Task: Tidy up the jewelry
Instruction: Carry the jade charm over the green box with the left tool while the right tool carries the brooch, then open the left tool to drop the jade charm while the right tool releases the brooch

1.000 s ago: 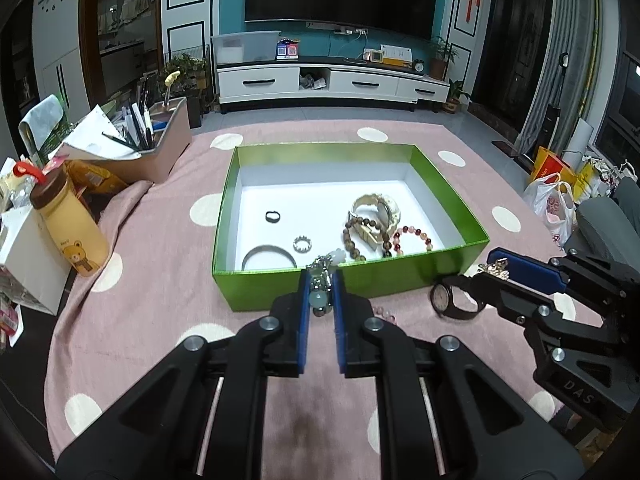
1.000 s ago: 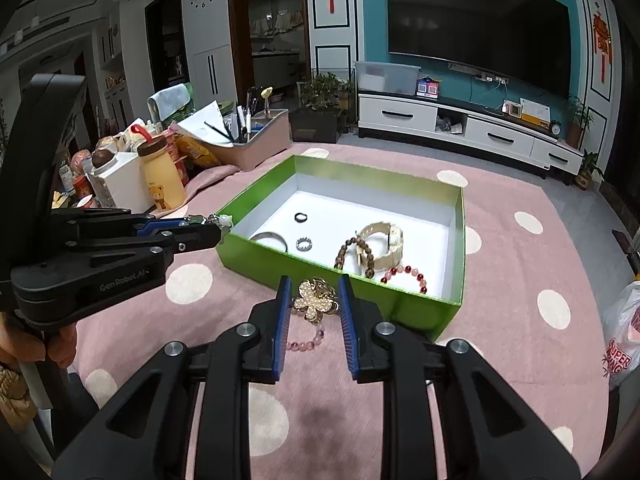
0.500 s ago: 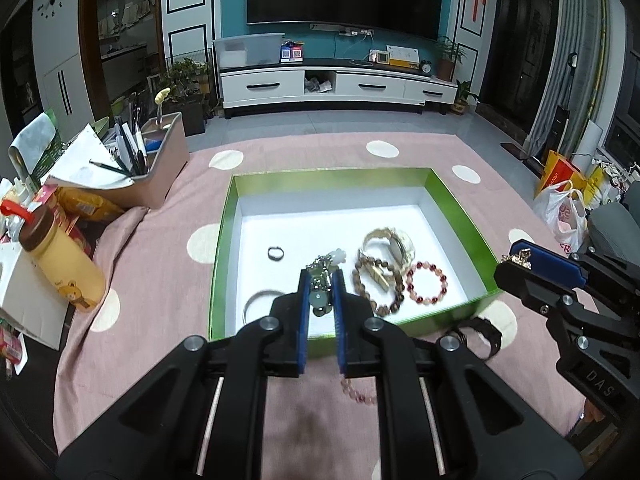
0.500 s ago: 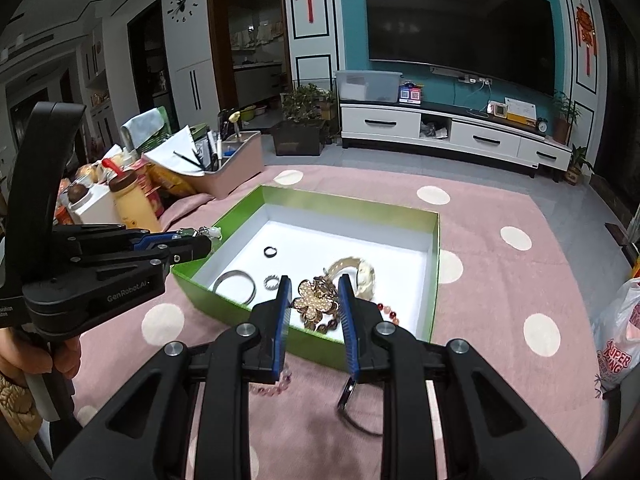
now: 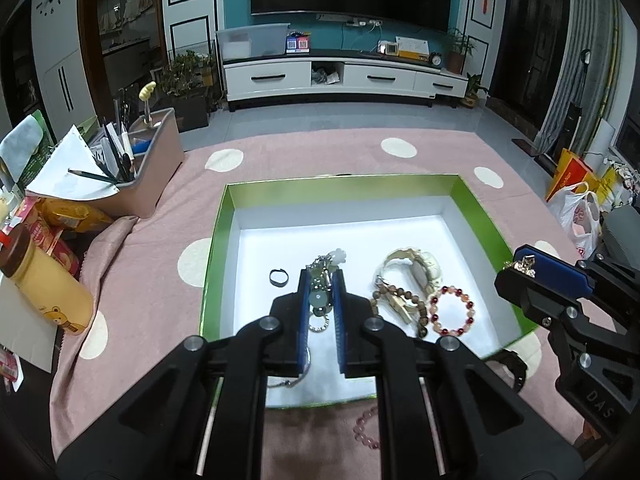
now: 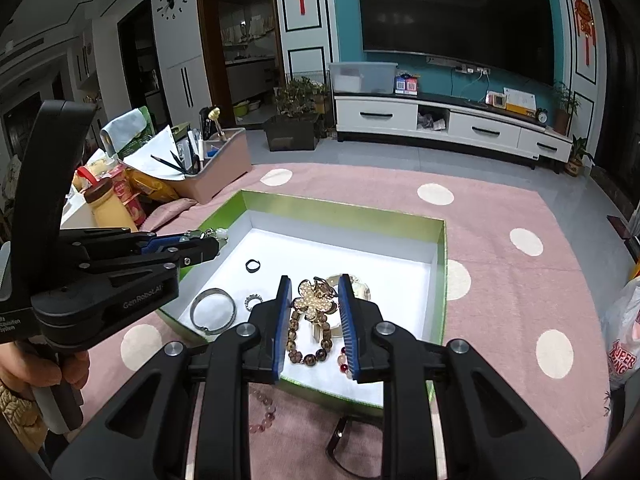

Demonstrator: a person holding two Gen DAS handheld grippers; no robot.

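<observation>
While both grippers hang over the green box (image 5: 476,204), each one carries a piece of jewelry. The left gripper (image 5: 320,280) has its jaws drawn narrow on a charm pendant (image 5: 320,300), a cluster of silvery chain with a pale green bead, pinched between the blue pads; a white charm sticks out past the tips. In the right wrist view the same gripper (image 6: 208,240) reaches in from the left, above the box's left wall, with a hand (image 6: 44,368) on its handle.

The right gripper (image 6: 314,304) grips a gold flower brooch (image 6: 314,304) set with pearls, its jaws closed against the petals on either side. From the left wrist view this gripper (image 5: 520,268) shows at the right edge, above the box's right wall, with only a glint of gold at its tip.

On the white floor of the box lie a small black ring (image 6: 253,265), a silver bangle (image 6: 213,310), a small sparkly ring (image 6: 253,302), a pale watch (image 5: 416,266), a brown bead bracelet (image 5: 394,294) and a red bead bracelet (image 5: 452,310). Outside it, on the pink dotted table (image 6: 500,280) cover, a pink bead bracelet (image 6: 264,408) and a black watch (image 6: 340,440) lie just beside the near wall.
</observation>
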